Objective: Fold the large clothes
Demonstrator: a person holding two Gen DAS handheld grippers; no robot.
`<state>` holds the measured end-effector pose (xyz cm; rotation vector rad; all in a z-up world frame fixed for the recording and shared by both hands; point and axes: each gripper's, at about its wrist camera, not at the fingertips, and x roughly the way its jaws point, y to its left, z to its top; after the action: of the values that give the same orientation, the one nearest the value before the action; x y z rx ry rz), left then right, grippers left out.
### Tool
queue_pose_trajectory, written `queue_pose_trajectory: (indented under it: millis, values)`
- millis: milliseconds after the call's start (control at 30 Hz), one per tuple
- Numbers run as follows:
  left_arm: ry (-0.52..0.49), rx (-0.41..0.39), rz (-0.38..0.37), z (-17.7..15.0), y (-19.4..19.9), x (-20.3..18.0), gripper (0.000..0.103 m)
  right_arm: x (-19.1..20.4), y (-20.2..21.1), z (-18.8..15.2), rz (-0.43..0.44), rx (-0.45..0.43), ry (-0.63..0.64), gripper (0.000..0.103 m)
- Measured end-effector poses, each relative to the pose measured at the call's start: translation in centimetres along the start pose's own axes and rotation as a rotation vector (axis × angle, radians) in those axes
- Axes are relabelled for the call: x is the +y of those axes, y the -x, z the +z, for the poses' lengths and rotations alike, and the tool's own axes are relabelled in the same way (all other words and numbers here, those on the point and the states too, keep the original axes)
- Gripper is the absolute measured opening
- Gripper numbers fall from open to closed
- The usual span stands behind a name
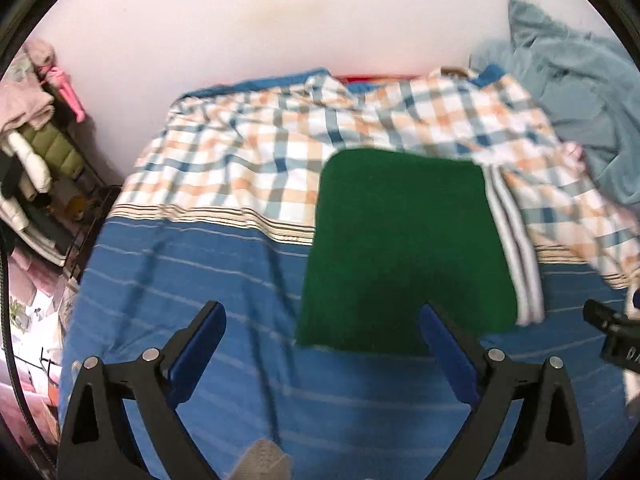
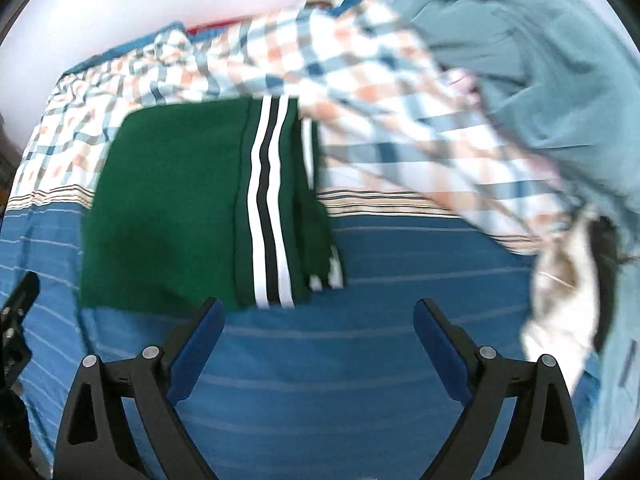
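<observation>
A folded dark green garment (image 1: 404, 240) with white and black side stripes (image 2: 268, 208) lies flat on the blue striped bed sheet (image 1: 180, 280). My left gripper (image 1: 322, 312) hovers over the sheet with its jaws wide open and nothing between them. The garment's near edge lies just beyond its right finger (image 1: 448, 352). My right gripper (image 2: 319, 306) is open too and holds nothing, just short of the garment's (image 2: 172, 208) striped near corner. Each gripper shows at the edge of the other's view: the right one (image 1: 612, 332) and the left one (image 2: 20, 312).
A checked orange, blue and white quilt (image 1: 248, 160) is bunched across the back of the bed. A teal blanket (image 1: 580, 92) is heaped at the right, with a white and brown cloth (image 2: 560, 300) below it. A cluttered rack (image 1: 36, 152) stands to the left.
</observation>
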<state>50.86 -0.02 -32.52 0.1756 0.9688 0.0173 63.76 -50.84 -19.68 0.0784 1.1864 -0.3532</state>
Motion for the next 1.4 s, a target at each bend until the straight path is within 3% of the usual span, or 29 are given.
queue_pose_trajectory:
  millis: [67, 267, 433, 600, 733, 933, 1100, 1400]
  values:
    - [0.007, -0.014, -0.007, 0.0, 3.6, 0.3, 0.1, -2.5, 7.0, -1.9, -0.024, -0.033, 0.001, 0.097]
    - [0.034, -0.06, -0.007, -0.7, 16.1, 1.7, 0.1, -4.7, 24.0, -7.4, -0.06, -0.144, -0.006, 0.097]
    - [0.036, -0.1, -0.022, -2.3, 25.7, 3.0, 0.1, -6.6, 35.4, -11.4, -0.034, -0.202, -0.019, 0.097]
    - [0.048, -0.127, -0.038, -3.5, 32.7, 4.1, 0.1, -7.7, 44.7, -14.8, -0.015, -0.262, 0.007, 0.097]
    - [0.044, -0.17, -0.032, -4.6, 37.9, 5.1, 0.1, -8.6, 50.5, -17.1, -0.005, -0.305, 0.004, 0.097]
    - [0.03, -0.206, -0.058, -6.1, 42.4, 5.6, 0.1, -10.1, 58.3, -20.6, -0.009, -0.396, 0.0, 0.097]
    - [0.035, -0.223, -0.074, -7.1, 45.0, 5.6, 0.1, -11.1, 62.0, -22.8, 0.001, -0.418, -0.002, 0.097]
    - [0.039, -0.241, -0.093, -8.7, 47.5, 5.3, 0.101, -13.0, 65.2, -25.2, -0.022, -0.455, -0.005, 0.1]
